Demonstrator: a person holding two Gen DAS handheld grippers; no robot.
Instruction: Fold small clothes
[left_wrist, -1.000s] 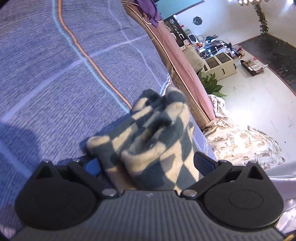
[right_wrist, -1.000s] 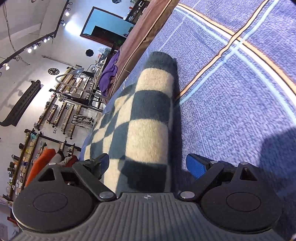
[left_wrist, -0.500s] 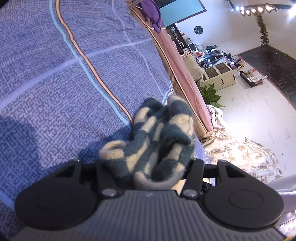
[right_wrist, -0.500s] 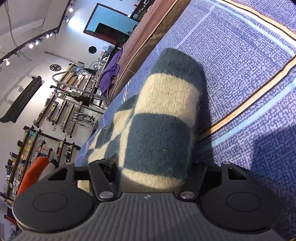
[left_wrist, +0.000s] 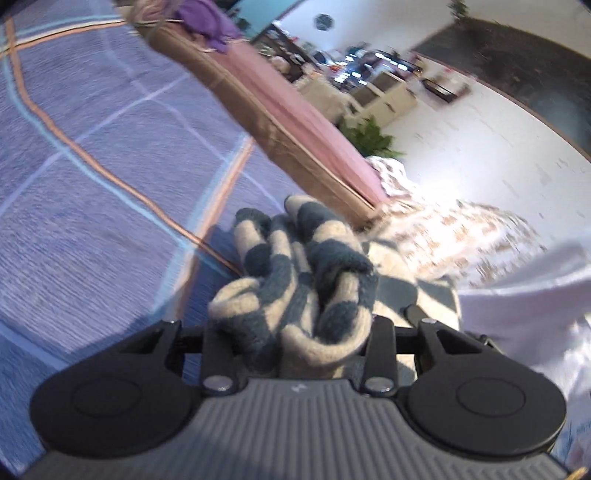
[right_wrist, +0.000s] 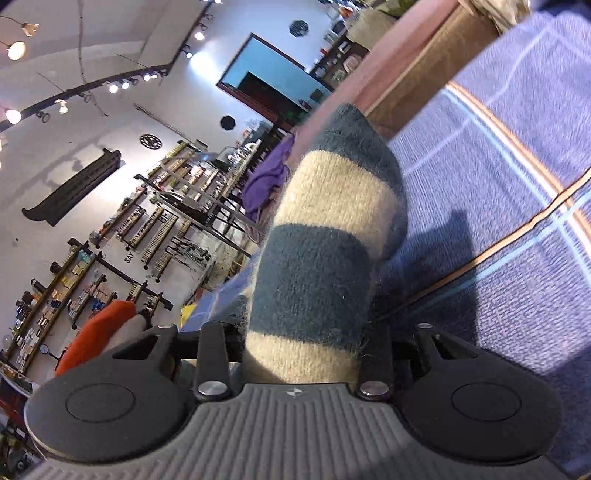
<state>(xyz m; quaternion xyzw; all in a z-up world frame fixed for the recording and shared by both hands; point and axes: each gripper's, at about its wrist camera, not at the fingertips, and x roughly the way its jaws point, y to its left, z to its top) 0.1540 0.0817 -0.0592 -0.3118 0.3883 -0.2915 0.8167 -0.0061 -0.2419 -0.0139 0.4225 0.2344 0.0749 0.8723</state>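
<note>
Both my hand-held grippers hold the checkered sock (left_wrist: 295, 280).
Left hand-held gripper (left_wrist: 295, 332) pinches its bunched end; right hand-held gripper (right_wrist: 301, 332) clamps the toe end above the bed (right_wrist: 498, 206).

Checkered sock (left_wrist: 295, 291) being held at both ends above the bed.

The fuzzy sock, patterned in dark teal and cream squares, is bunching into thick folds at one end (left_wrist: 295, 291). Its other end (right_wrist: 325, 243) is projecting forward as a smooth rounded tube, clear of the surface.
</note>
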